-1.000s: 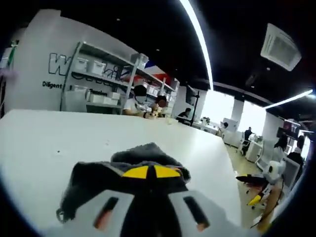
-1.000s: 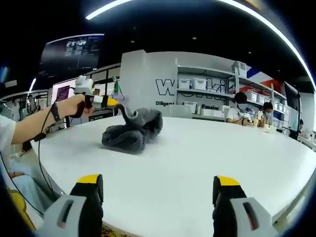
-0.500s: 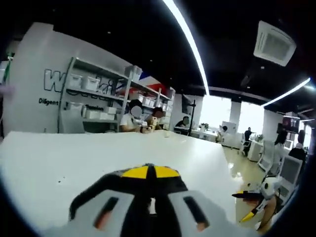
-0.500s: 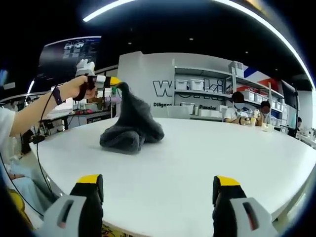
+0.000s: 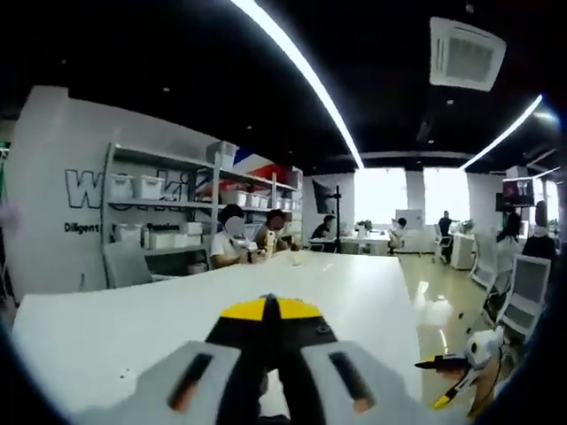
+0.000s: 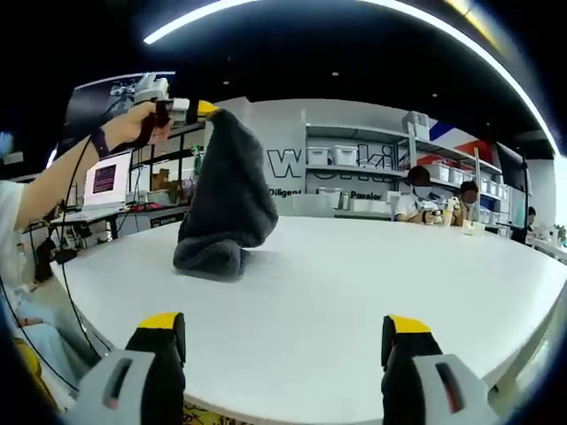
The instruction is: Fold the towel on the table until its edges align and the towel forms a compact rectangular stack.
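The towel (image 6: 223, 199) is dark grey, thick and limp. In the right gripper view it hangs at about 10 o'clock from the left gripper (image 6: 197, 110), which pinches it at its top; its lower part lies bunched on the white table (image 6: 372, 292). It drapes in heavy soft folds with no stiffness, so I judge it light enough for one pinch to carry but floppy: it will sag and twist wherever it is not held. The pile looks plush, so slipping seems unlikely as long as the jaws bite well in.

In the left gripper view that gripper's (image 5: 270, 310) yellow tips meet at 6 o'clock, closed together (dark cloth shows between and below them, though little of it).

The right gripper (image 6: 288, 341) is at 6 o'clock in its own view, jaws wide apart with nothing between them, low over the near table edge and well apart from the towel.

Where to hold: a second corner or the free hem. Which part of the bunched heap is a corner I cannot tell. Holding two neighbouring corners would let the cloth hang flat, which is probably what aligned edges need. Grabbing mid-heap risks catching several layers at once.
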Tool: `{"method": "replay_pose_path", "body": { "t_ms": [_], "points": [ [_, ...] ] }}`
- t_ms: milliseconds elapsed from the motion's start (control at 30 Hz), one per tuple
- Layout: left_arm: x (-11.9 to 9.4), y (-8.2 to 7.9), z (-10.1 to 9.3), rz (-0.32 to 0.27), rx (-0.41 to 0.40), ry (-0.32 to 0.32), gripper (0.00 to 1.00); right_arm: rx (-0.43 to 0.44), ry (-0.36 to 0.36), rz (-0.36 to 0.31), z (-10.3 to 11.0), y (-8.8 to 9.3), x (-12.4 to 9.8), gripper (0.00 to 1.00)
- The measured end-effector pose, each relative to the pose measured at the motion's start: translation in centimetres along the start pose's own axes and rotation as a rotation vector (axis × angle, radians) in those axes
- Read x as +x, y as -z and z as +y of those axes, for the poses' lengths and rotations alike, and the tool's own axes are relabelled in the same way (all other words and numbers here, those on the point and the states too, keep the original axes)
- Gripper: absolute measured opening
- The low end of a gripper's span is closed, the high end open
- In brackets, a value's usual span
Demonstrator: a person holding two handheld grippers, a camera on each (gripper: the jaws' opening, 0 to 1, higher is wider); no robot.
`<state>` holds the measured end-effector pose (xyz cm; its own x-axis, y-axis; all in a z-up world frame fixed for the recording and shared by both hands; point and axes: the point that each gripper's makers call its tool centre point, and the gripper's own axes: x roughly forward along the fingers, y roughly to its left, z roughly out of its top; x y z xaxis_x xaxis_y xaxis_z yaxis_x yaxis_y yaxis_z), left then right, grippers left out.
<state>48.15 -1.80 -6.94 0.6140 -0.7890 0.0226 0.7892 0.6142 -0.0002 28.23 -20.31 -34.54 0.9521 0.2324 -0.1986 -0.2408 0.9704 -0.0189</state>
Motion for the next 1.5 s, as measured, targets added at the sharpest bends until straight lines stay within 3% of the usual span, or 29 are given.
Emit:
{"method": "replay_pose_path", "body": {
  "t_ms": [333,933,1167,1500],
  "points": [
    [0.7,-5.4,-2.7,-0.050,0.034,0.022,0.03,0.014,0.025,-0.012,-1.0,-0.1,-0.5,0.96],
    [4.4,-10.9,-6.9,-0.081,0.080,0.051,0.03,0.049,0.069,-0.029,-3.0,0.3,-1.7,0.96],
    [5.6,-13.9,-7.4,-0.096,0.113,0.037,0.03,0.064,0.089,-0.034,-3.9,0.5,-2.0,0.96],
    [5.8,-19.6,-6.3,-0.128,0.179,-0.052,0.03,0.082,0.106,-0.033,-4.7,1.1,-2.2,0.96]
  ]
}}
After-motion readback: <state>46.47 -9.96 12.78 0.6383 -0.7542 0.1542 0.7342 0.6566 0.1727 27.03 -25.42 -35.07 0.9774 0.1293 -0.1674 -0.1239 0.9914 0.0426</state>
